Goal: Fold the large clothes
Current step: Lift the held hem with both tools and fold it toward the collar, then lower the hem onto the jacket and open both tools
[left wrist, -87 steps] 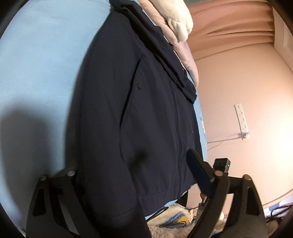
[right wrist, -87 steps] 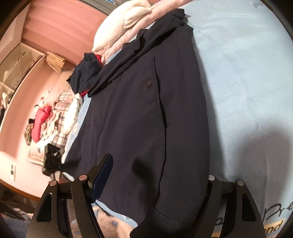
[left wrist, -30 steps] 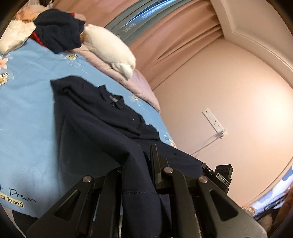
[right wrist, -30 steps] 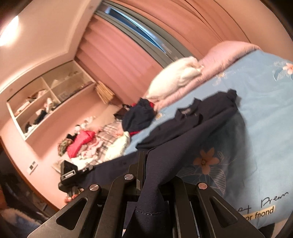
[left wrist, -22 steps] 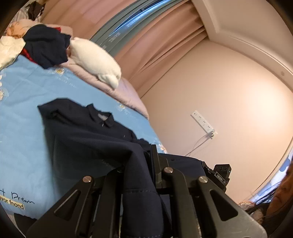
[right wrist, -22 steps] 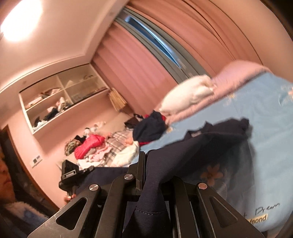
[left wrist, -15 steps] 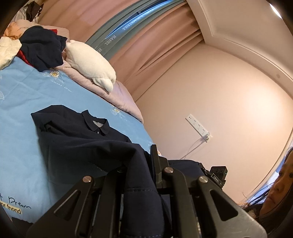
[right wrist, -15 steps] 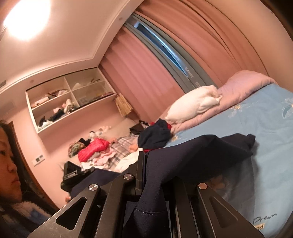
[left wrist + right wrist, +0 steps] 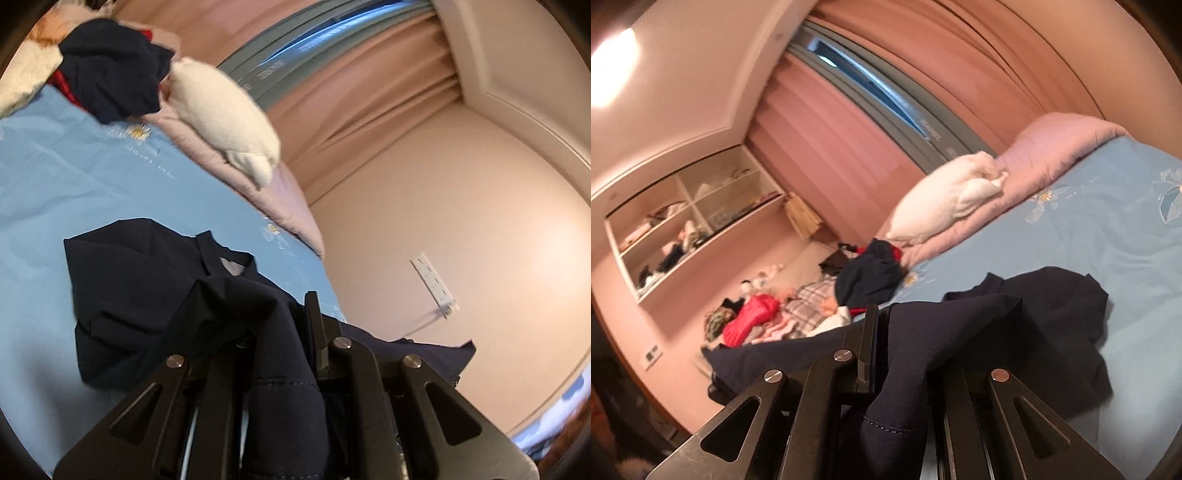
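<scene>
While clamped: left tool (image 9: 284, 332) and right tool (image 9: 905, 350) each pinched together on a hem corner of the dark navy collared jacket (image 9: 140, 291), cloth bunched between the fingers.
Where lying: collar end flat on the light blue flower-printed bed sheet (image 9: 74, 177); hem end lifted off it at both tools.
Long axis: hem to collar, toward 11 o'clock in the left wrist view, toward 1 o'clock in the right wrist view.
Nearer hand: neither judged nearer; one hem corner each, stretched hem running across between them.
Coming move, judged: hem carried forward along that axis and laid down at the collar, halving the length.
Beyond the collar: bare sheet, then white pillow (image 9: 225, 118) on pale pink quilt (image 9: 280, 206) at 12 o'clock; well apart.
Off to the side: heap of navy and red clothes (image 9: 110, 62) at 11 o'clock in the left view; clear of the fold line.
Risk, judged: loose sleeve folds bunched under the top layer.
</scene>
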Demonstrator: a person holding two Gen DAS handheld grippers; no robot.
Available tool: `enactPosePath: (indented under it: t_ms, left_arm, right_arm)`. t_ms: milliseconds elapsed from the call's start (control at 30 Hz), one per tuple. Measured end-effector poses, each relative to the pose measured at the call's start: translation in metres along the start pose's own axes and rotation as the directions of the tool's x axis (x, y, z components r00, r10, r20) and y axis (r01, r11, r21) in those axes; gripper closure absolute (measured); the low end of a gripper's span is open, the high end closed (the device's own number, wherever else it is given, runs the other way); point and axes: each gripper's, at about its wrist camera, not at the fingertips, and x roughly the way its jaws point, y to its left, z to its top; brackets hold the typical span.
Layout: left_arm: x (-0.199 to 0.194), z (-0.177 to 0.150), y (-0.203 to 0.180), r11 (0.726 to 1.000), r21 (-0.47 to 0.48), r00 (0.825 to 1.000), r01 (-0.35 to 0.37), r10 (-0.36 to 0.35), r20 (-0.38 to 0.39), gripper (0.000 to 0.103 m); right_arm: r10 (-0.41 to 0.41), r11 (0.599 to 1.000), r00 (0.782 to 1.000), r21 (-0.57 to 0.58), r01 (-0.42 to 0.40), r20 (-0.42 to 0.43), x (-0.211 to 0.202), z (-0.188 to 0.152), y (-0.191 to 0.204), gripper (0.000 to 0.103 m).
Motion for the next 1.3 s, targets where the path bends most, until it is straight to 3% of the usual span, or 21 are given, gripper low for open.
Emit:
enactPosePath:
  t_ms: [300,533,633,767,867,933,967,1000,1033,1067,1133,1233,1300]
  left_arm:
    - [0.078,0.040,0.047,0.984,-0.150,0.994,-0.097,0.089,-0.059,0.091]
    - [0.122,0.061,0.106,0.941,-0.273,0.977,-0.199,0.169,-0.128,0.091]
    - [0.144,0.062,0.135,0.907,-0.334,0.963,-0.255,0.205,-0.178,0.091]
    - [0.165,0.058,0.171,0.846,-0.439,0.947,-0.303,0.215,-0.239,0.090]
    - [0.174,0.057,0.192,0.788,-0.532,0.946,-0.310,0.198,-0.258,0.082]
    - [0.176,0.058,0.203,0.744,-0.601,0.953,-0.293,0.175,-0.247,0.066]
    - [0.176,0.060,0.208,0.724,-0.633,0.959,-0.275,0.160,-0.234,0.062]
    - [0.177,0.063,0.211,0.717,-0.647,0.964,-0.259,0.151,-0.218,0.055]
    - [0.176,0.067,0.210,0.717,-0.650,0.967,-0.251,0.155,-0.203,0.050]
    - [0.176,0.071,0.209,0.722,-0.645,0.967,-0.252,0.164,-0.194,0.050]
    - [0.175,0.082,0.210,0.729,-0.632,0.965,-0.263,0.199,-0.172,0.050]
    - [0.162,0.098,0.215,0.721,-0.648,0.964,-0.245,0.253,-0.082,0.048]
    - [0.142,0.108,0.213,0.719,-0.643,0.950,-0.262,0.309,-0.042,0.048]
  right_arm:
    - [-0.092,0.994,0.993,0.057,0.096,-0.074,0.065,0.033,-0.054,0.096]
    - [-0.206,0.959,0.967,0.167,0.229,-0.148,0.104,0.039,-0.112,0.096]
    - [-0.229,0.933,0.953,0.233,0.273,-0.199,0.119,0.034,-0.137,0.096]
    - [-0.286,0.888,0.912,0.277,0.368,-0.295,0.138,0.019,-0.165,0.096]
    - [-0.304,0.831,0.878,0.348,0.434,-0.370,0.145,0.011,-0.187,0.096]
    - [-0.283,0.783,0.871,0.428,0.452,-0.402,0.146,0.009,-0.202,0.089]
    - [-0.262,0.759,0.875,0.473,0.448,-0.407,0.145,0.008,-0.207,0.078]
    - [-0.220,0.725,0.890,0.543,0.424,-0.401,0.143,0.007,-0.214,0.062]
    - [-0.180,0.703,0.906,0.595,0.391,-0.383,0.141,0.006,-0.219,0.053]
    - [-0.140,0.683,0.925,0.642,0.349,-0.354,0.139,0.008,-0.222,0.039]
    - [-0.113,0.672,0.948,0.679,0.294,-0.299,0.133,0.017,-0.224,0.037]
    - [-0.220,0.704,0.943,0.629,0.330,-0.250,0.118,0.034,-0.220,0.034]
    - [-0.268,0.710,0.939,0.614,0.345,-0.217,0.106,0.040,-0.219,0.033]
